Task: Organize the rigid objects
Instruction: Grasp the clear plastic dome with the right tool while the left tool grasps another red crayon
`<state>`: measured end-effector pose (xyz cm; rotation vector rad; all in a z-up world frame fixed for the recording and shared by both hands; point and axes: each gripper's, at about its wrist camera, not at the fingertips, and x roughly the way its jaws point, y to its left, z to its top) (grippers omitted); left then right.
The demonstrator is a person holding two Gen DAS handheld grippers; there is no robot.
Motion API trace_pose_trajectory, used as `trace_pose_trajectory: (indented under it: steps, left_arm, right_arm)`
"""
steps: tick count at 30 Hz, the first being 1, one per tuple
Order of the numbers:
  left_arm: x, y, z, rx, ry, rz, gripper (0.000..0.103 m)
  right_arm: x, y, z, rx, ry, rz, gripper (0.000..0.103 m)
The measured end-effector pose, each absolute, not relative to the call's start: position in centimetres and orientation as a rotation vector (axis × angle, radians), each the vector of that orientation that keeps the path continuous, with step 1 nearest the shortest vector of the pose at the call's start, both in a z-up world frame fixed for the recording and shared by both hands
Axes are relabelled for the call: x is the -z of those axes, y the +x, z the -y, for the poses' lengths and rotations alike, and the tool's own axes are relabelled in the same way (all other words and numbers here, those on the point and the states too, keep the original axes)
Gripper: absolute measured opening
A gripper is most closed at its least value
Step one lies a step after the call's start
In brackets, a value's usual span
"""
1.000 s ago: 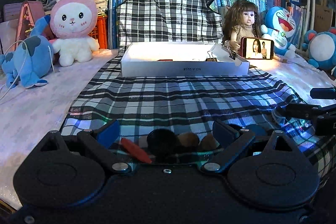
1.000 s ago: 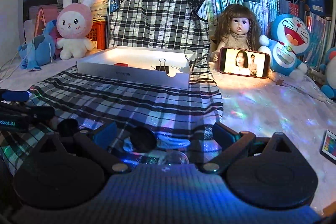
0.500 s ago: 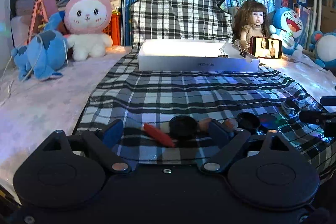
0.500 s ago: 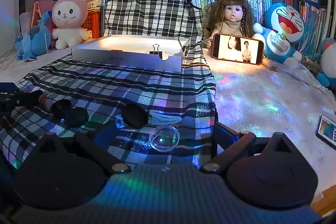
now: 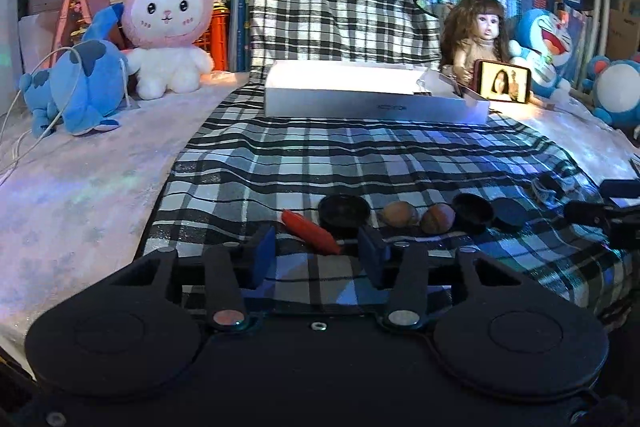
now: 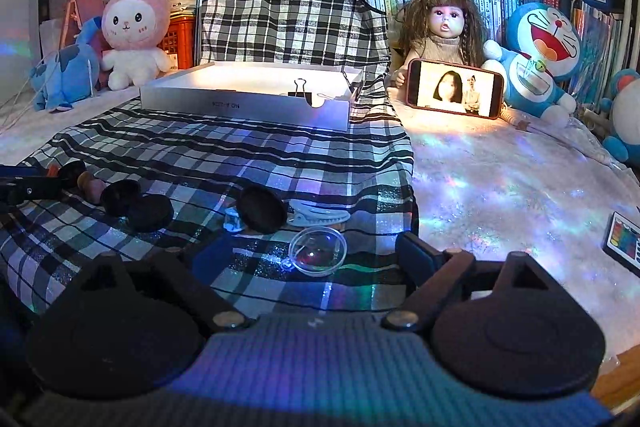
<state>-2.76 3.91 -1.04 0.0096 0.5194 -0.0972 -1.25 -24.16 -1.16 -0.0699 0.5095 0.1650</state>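
The left gripper [image 5: 316, 253] is closing; its blue pads are flanking the near end of the red object [image 5: 310, 230] without pressing it. Beyond, a black cap [image 5: 344, 211] and two brown nuts [image 5: 418, 215] are lying on the checked cloth [image 5: 360, 159]. The right gripper [image 6: 316, 259] is spread wide and narrowing around the clear dome [image 6: 318, 250]. The white box [image 5: 372, 99] is sitting farther back.

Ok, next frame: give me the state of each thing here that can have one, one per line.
left gripper: jaws closing around the red stick, pads not yet touching it
right gripper: wide, closing, clear dome between the fingers, untouched
white box: open, lit inside, binder clip on its front wall
phone: screen on, propped against the doll
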Motion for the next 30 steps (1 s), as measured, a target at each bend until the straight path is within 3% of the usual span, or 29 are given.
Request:
trace_pose_trajectory:
  steps: [5, 10, 15, 21, 30]
  left_arm:
    - [1.1, -3.5, -3.1, 0.156, 0.038, -0.521, 0.028]
    - [1.3, -3.6, -1.5, 0.21, 0.092, -0.509, 0.025]
    - [1.4, -4.1, -0.2, 0.242, 0.14, -0.486, 0.025]
    - [1.3, -4.5, -0.5, 0.144, 0.206, -0.42, 0.027]
    - [1.6, -4.0, -2.5, 0.097, 0.24, -0.41, 0.04]
  right_arm:
    - [1.2, -1.2, 24.0, -0.127, -0.076, -0.503, 0.082]
    - [1.1, -1.3, 24.0, -0.113, -0.071, -0.498, 0.072]
    - [1.3, -1.5, 23.7, -0.125, -0.08, -0.502, 0.062]
    - [1.3, -1.5, 23.6, -0.13, -0.079, -0.501, 0.06]
    - [1.4, -1.5, 23.5, -0.138, -0.088, -0.501, 0.056]
